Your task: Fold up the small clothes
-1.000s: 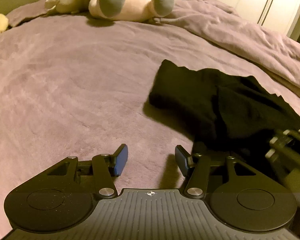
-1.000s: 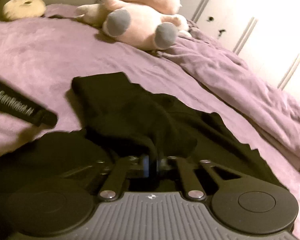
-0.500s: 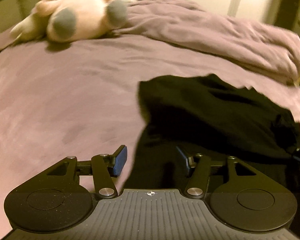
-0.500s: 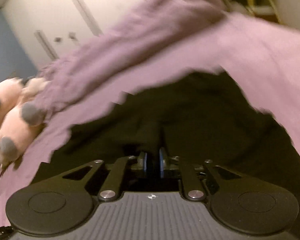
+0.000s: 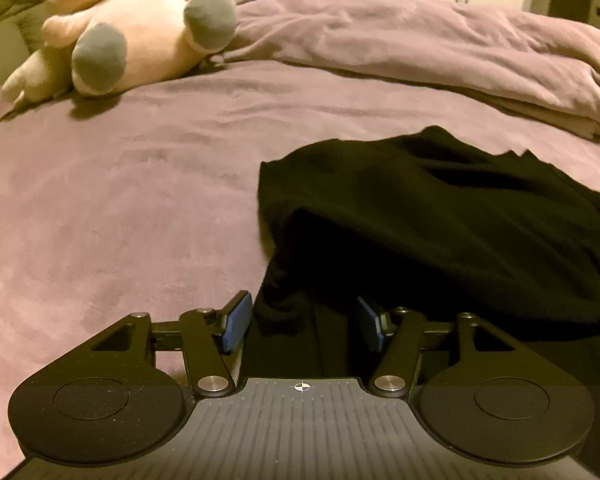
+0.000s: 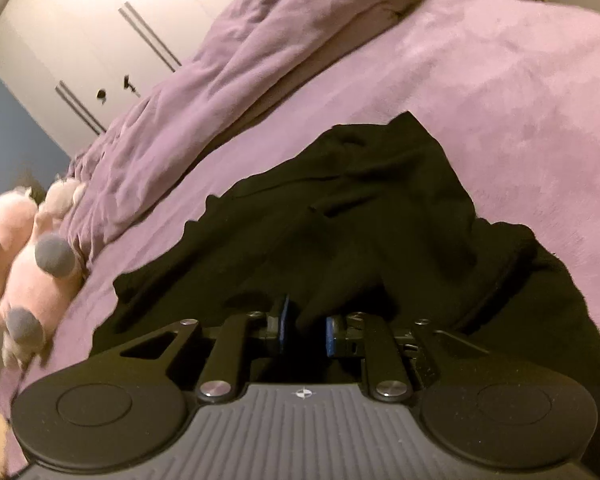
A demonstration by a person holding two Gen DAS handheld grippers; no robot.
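Note:
A black garment [image 5: 440, 220] lies rumpled on the purple bed cover [image 5: 120, 200], with its near left part folded over on itself. My left gripper [image 5: 303, 322] is open and low over the garment's left edge. Black cloth lies between its blue pads [image 5: 236, 322] without being pinched. In the right wrist view, which is rolled, the same garment [image 6: 360, 208] fills the middle. My right gripper [image 6: 306, 326] is shut on a raised fold of the black cloth, leaving only a narrow gap between the pads.
A pink plush toy [image 5: 140, 40] with grey feet lies at the far left of the bed, also seen as the plush toy [image 6: 36, 276]. A bunched purple duvet [image 5: 420, 40] runs along the far side. White wardrobe doors [image 6: 60, 40] stand behind the bed.
My left gripper slid right, so the garment's edge now lies between its fingers. My right gripper swung across and rolled strongly, still pinching black cloth, and the garment has shifted.

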